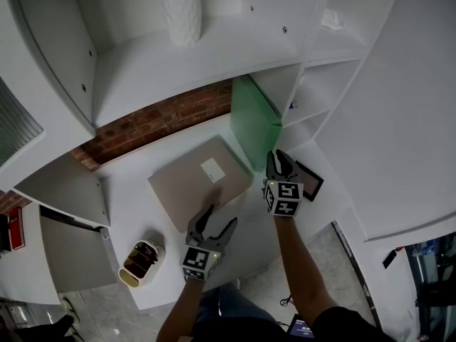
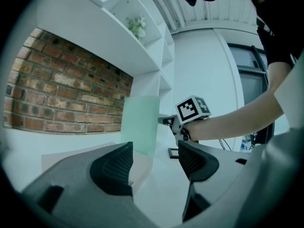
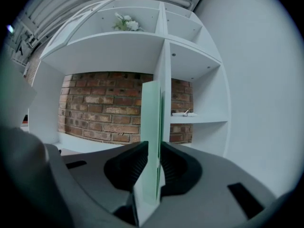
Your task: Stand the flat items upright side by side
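Observation:
A flat pale-green item (image 1: pixel 254 122) stands upright on the white shelf, close to the divider wall at its right. My right gripper (image 1: pixel 279 164) is shut on its near edge; the green board (image 3: pixel 152 141) runs edge-on between the pads in the right gripper view. A flat beige box (image 1: pixel 199 182) with a white label lies flat on the shelf to the left of it. My left gripper (image 1: pixel 212 221) hovers open just in front of the beige box, nothing between its fingers. From the left gripper view, the green item (image 2: pixel 139 123) stands ahead with the right gripper (image 2: pixel 186 122) beside it.
A small dark-framed tablet (image 1: pixel 309 180) lies to the right of the right gripper. A cream oval container (image 1: pixel 141 263) sits near the shelf's front edge at left. A brick wall (image 1: pixel 160 122) backs the shelf; a white vase (image 1: pixel 181 7) stands on the shelf above.

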`<state>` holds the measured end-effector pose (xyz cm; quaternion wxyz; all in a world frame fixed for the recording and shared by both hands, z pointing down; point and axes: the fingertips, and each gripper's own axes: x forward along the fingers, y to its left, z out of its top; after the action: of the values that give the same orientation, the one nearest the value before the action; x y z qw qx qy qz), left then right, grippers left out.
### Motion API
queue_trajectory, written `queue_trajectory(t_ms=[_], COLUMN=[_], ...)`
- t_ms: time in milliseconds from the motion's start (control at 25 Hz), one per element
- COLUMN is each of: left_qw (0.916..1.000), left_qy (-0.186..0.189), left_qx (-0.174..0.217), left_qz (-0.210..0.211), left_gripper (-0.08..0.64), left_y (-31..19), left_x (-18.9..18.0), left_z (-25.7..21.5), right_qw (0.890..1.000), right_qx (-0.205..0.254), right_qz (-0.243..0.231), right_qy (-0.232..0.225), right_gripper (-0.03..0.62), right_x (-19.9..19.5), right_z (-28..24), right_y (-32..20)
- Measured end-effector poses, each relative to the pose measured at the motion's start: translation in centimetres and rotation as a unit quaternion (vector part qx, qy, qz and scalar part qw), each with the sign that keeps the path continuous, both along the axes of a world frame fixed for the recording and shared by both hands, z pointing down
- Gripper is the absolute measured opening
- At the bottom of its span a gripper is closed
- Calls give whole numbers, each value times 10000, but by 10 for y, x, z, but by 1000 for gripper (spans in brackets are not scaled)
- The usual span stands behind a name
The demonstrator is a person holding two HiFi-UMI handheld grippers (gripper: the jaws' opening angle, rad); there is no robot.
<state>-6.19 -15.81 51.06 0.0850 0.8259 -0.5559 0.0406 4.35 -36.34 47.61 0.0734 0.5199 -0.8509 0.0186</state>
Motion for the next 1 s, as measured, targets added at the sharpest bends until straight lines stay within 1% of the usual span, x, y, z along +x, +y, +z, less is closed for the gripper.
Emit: queue_trajectory(t_ms=[160, 480, 720, 920, 1000], left_qw=[10000, 9996, 9980, 9951, 9941], left_qy=[-7, -195, -509, -778, -828], left_qx=[9, -55, -353, -615, -681], left_qz=[-97, -201, -146, 52, 140], left_gripper=[293, 293, 293, 293, 293], left_y=[-6, -19, -22, -20, -16], left_x=[-14, -44, -57, -58, -56], left_z=[-4, -22, -23, -32, -38], right_qw=[9995, 9958, 9911, 9867, 9856], right_qx=[-84, -588, -958, -1192, -1240], right_qz=[35, -53, -187, -271, -292], right_qy=[-295, -693, -901, -1073, -1110], right_gripper=[75, 91, 94, 98, 98], right_x=[10, 7, -6, -23, -28], right_z=[-6, 16, 35, 44, 44], right_y=[27, 89, 129, 155, 163])
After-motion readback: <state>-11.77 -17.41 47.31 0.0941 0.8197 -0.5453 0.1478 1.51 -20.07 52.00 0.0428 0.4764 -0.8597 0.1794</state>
